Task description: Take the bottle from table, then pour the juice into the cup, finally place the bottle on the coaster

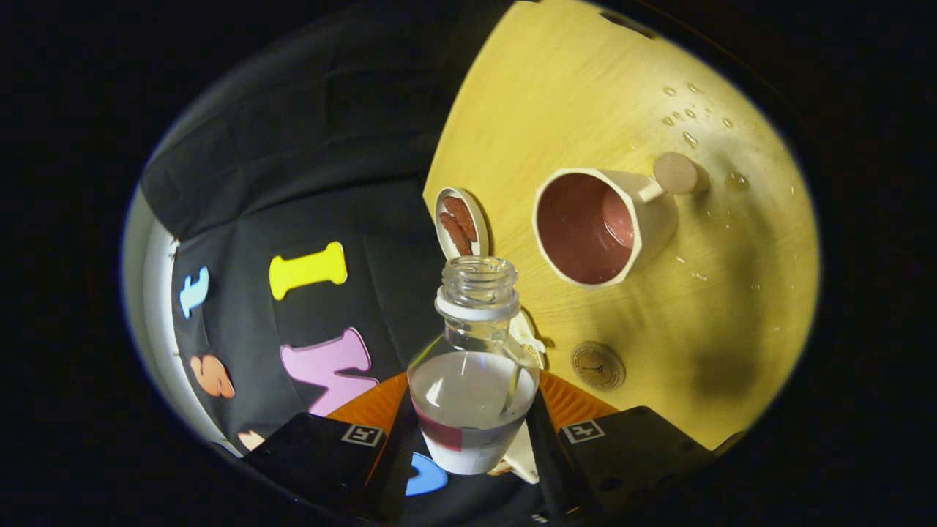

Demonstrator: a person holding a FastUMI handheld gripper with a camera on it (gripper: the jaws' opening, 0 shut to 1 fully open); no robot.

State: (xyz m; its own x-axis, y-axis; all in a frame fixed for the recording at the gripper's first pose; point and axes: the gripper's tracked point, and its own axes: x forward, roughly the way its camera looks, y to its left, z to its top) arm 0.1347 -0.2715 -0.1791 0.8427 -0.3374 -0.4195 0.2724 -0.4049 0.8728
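My gripper [472, 413] is shut on a clear plastic bottle [476, 344], one finger pressing on each side of its lower body. The bottle has no cap and holds clear liquid up to about its shoulder. Its open mouth points forward, away from the fingers. The cream cup [604, 227], with a pinkish inside and a knob handle, stands on the yellow wooden table [585, 88] beyond the bottle's mouth and off to one side. The view is strongly rolled relative to the table. A small round brown coaster [598, 365] lies on the table between the cup and my fingers.
A small white dish [460, 223] with brown pieces sits at the table's edge, just past the bottle's mouth. Water drops [688, 121] are scattered beyond the cup. A white object [528, 338] is partly hidden behind the bottle.
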